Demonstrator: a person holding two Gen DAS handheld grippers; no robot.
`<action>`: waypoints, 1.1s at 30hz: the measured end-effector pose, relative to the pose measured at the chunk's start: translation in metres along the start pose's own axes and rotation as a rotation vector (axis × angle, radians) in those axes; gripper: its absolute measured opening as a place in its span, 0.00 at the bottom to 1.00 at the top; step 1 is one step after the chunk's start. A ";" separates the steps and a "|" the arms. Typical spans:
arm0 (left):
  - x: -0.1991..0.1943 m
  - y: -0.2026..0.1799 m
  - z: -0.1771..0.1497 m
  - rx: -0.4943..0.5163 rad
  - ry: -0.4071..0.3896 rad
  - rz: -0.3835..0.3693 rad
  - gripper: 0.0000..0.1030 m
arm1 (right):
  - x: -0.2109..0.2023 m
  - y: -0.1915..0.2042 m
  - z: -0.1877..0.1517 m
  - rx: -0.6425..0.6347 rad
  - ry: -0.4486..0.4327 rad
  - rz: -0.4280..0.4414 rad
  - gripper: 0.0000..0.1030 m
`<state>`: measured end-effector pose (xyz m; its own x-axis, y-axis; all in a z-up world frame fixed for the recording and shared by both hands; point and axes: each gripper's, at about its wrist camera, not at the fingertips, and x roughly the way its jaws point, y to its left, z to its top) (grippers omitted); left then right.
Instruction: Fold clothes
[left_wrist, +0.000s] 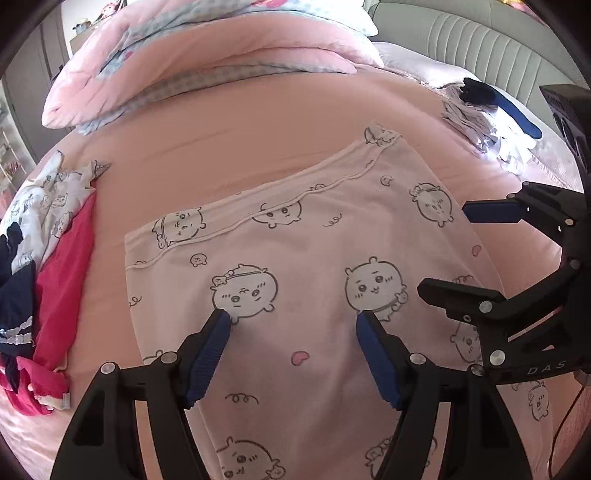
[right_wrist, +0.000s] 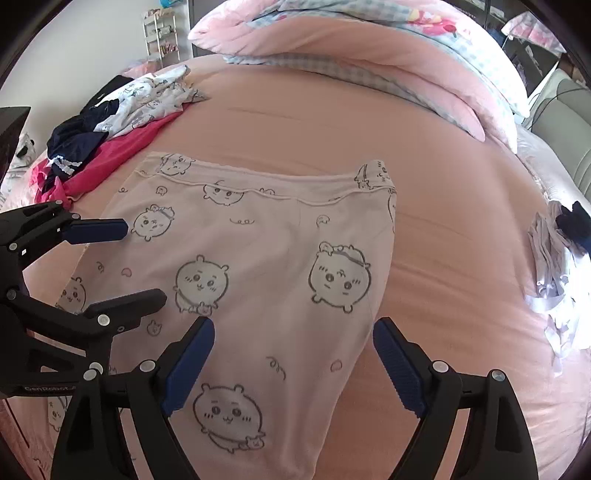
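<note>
Left tongs (left_wrist: 293, 319) released, hovering just above the pink cartoon-print pants (left_wrist: 295, 266), nothing between the pads. Right tongs (right_wrist: 293, 328) also spread wide and empty, over the pants' right edge. Pants spread flat mid-bed (left_wrist: 258, 122), waistband (right_wrist: 258, 186) at the far end (legs run off the near edge, so fold state there unclear). No fold visible yet; looks like early stage, smoothing done, folding left. Left of the pants: unfolded heap of clothes (right_wrist: 122, 110), pink, navy, white. Right of the pants: small white-and-dark pile (right_wrist: 557, 251). Beyond the pants: rolled duvet (left_wrist: 207, 59).
</note>
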<state>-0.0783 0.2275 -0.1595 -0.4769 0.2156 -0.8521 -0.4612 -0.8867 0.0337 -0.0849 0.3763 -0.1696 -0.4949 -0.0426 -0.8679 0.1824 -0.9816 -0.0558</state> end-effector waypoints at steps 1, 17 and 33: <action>0.003 0.003 -0.001 0.007 0.006 0.002 0.67 | 0.007 -0.001 0.002 -0.007 0.016 -0.003 0.86; -0.043 0.066 -0.053 -0.194 0.021 0.071 0.75 | -0.016 -0.092 -0.048 0.189 0.059 -0.126 0.92; -0.075 -0.003 -0.117 -0.082 0.127 0.096 0.79 | -0.073 -0.006 -0.132 0.090 0.079 -0.016 0.92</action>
<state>0.0467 0.1655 -0.1565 -0.4150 0.0792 -0.9064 -0.3526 -0.9324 0.0799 0.0626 0.4098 -0.1707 -0.4278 -0.0153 -0.9037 0.0960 -0.9950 -0.0286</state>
